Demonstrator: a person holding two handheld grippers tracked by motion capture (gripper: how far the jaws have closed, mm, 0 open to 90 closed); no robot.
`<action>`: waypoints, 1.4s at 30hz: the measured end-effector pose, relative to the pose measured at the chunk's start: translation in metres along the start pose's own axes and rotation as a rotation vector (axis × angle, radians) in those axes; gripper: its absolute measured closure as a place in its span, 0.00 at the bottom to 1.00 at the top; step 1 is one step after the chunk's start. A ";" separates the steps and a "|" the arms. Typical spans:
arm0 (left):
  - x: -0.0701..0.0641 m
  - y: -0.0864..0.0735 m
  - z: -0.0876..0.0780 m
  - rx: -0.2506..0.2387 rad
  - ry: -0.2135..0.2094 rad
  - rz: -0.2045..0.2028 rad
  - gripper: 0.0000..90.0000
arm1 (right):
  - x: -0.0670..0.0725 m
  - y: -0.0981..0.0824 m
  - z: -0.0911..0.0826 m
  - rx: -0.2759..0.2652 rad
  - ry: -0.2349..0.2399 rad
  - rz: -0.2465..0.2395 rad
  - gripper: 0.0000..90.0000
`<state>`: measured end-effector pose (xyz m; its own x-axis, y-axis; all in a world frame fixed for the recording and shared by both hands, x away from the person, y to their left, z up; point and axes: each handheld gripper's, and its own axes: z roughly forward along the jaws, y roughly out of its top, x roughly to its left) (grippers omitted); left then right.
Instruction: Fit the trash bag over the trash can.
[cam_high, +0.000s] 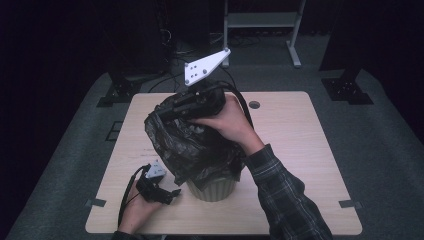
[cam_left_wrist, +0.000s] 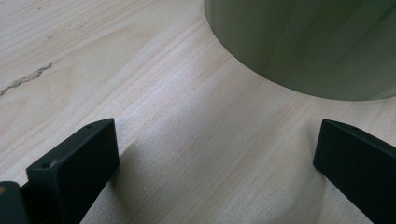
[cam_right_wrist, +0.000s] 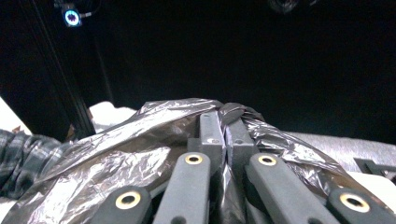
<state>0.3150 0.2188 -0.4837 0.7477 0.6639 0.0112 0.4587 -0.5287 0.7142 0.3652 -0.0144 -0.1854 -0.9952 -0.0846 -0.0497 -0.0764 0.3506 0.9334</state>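
The person's right hand (cam_high: 227, 120) is raised above the middle of the table (cam_high: 295, 150), forearm in a plaid sleeve (cam_high: 282, 195) slanting up from the near right corner. It holds the right gripper (cam_high: 161, 116) roughly level, nose toward the table's left edge, the grey three-cornered plate (cam_high: 202, 67) on top tilted toward the far edge. In the right gripper view its jaws are pressed together, pinching a gathered fold of the black plastic bag (cam_right_wrist: 140, 140), which drapes over and around them.

The bag (cam_high: 192, 145) hangs from that grip in a crumpled mass and spills down onto the rim of a pale green ribbed bin (cam_high: 212, 189), which stands upright near the table's near edge, about midway along it.

The left hand (cam_high: 135, 210) rests low near the near left corner, wrist on the tabletop, with the left gripper (cam_high: 174, 194) pointing toward the bin's base. Its jaws are spread wide with nothing between them, bare wood showing in the gap; the bin's wall (cam_left_wrist: 299, 42) is just ahead, apart from the fingertips (cam_left_wrist: 84, 154).
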 end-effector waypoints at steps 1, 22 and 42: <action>0.000 0.000 0.000 0.000 0.000 0.000 0.00 | -0.002 0.001 0.002 -0.013 0.000 0.005 0.99; 0.000 0.000 0.000 0.001 -0.005 0.004 0.00 | -0.001 -0.054 -0.012 0.035 -0.031 0.099 0.99; 0.000 0.000 0.000 0.001 -0.005 0.006 0.00 | 0.012 -0.132 -0.066 0.140 -0.112 0.215 0.98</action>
<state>0.3146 0.2188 -0.4834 0.7531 0.6578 0.0121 0.4544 -0.5334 0.7134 0.3678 -0.1235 -0.2860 -0.9895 0.1067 0.0979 0.1372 0.4751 0.8692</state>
